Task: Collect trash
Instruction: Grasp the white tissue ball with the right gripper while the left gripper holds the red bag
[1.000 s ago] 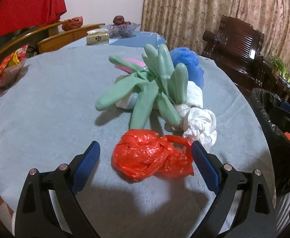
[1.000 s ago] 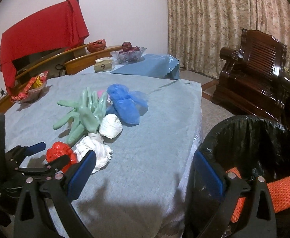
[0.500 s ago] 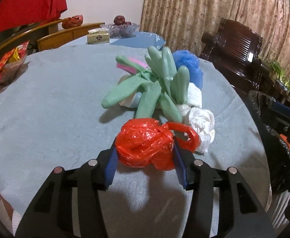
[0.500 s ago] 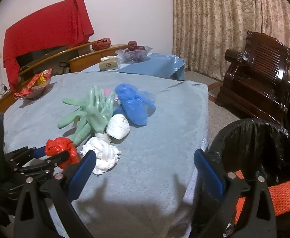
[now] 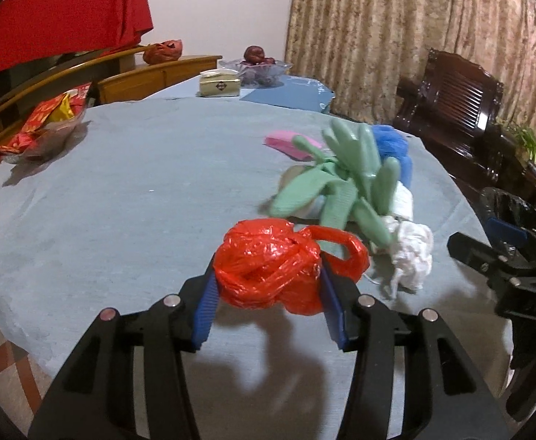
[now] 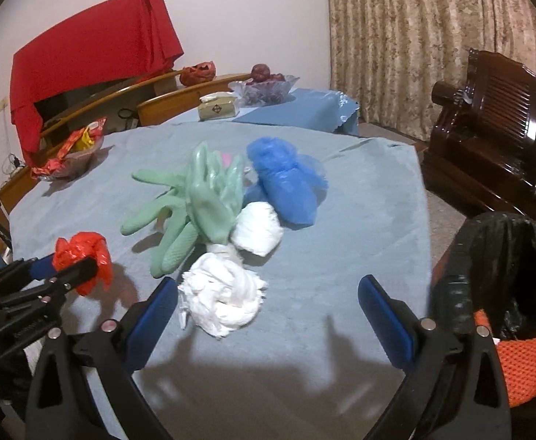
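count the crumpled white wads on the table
2. One white wad lies at the near edge of the pile, before the open right gripper; the other sits behind it beside the blue plastic cover. More may be hidden under the gloves.

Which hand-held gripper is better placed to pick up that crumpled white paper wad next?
Probably the right hand-held gripper: it is open, with the crumpled white paper wad just ahead, beside its left finger. The left hand-held gripper is already shut on the crumpled red plastic bag.
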Motion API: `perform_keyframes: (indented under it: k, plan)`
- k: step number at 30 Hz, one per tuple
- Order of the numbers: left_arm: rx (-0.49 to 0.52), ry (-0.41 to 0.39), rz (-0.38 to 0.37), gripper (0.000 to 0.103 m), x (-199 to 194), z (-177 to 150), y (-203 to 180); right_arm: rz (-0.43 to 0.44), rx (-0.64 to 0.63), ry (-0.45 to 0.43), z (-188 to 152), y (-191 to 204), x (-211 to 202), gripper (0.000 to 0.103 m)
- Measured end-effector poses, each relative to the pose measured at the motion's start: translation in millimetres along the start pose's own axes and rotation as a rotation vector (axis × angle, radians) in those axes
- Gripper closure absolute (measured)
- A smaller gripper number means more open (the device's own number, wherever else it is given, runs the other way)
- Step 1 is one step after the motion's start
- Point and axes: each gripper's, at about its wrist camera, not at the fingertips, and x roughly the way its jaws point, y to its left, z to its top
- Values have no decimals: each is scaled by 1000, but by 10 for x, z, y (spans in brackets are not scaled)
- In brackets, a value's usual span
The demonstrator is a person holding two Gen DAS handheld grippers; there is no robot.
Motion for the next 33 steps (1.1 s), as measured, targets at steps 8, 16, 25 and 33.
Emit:
perform_keyframes:
  k: [8, 16, 25, 33]
  plan:
    - [-15, 3, 14, 55, 47, 19, 113, 18, -34, 67, -55, 158, 321, 16]
    - [-19, 11, 12, 55, 85, -7, 115, 103, -50, 150, -108, 177, 445, 54]
    - [-1, -7, -11, 55, 13, 54, -14, 128, -38, 94, -21, 78, 120, 59]
    - [30, -43, -53, 55, -128, 174, -271, 99, -5, 15, 148, -127, -267, 59]
